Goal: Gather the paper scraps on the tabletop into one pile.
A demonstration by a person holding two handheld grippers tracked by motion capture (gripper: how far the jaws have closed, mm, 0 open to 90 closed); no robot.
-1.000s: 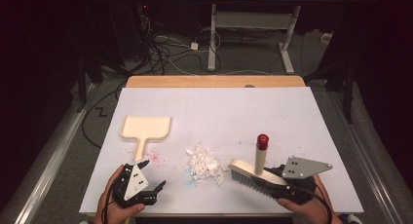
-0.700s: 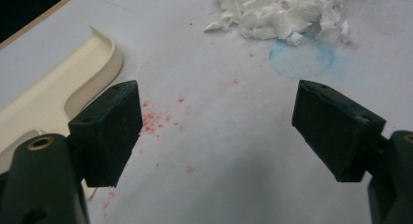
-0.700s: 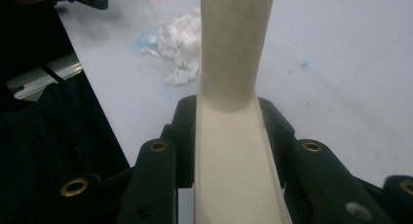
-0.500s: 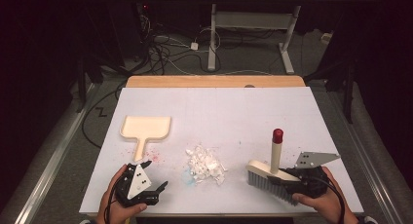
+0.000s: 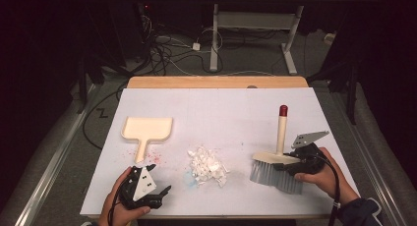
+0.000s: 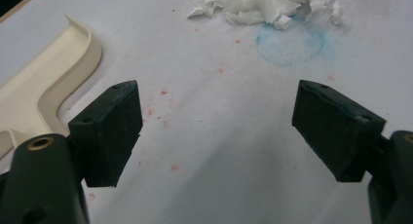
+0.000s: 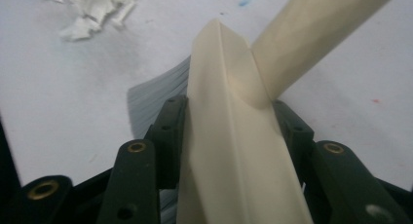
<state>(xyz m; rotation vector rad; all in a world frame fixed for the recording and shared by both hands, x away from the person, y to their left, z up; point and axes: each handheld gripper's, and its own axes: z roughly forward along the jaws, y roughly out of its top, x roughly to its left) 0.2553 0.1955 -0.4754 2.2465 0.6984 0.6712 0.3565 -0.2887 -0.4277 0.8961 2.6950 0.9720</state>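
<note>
A cream hand brush with grey bristles and a red-tipped handle lies at the table's front right. My right gripper is shut on the brush head, jaws clamped on both its sides, handle pointing away. A heap of white paper scraps sits mid-front, also the scraps at the top of the left gripper view. A cream dustpan lies at the left, handle toward me. My left gripper is open just in front of the dustpan handle, holding nothing.
The white table cover bears red specks and a faint blue ring by the scraps. A wooden strip edges the far side. Cables and desk legs lie on the floor beyond.
My right gripper has carried the brush rightward, away from the scraps, and turned its handle to point more away. The left gripper has stayed put.
</note>
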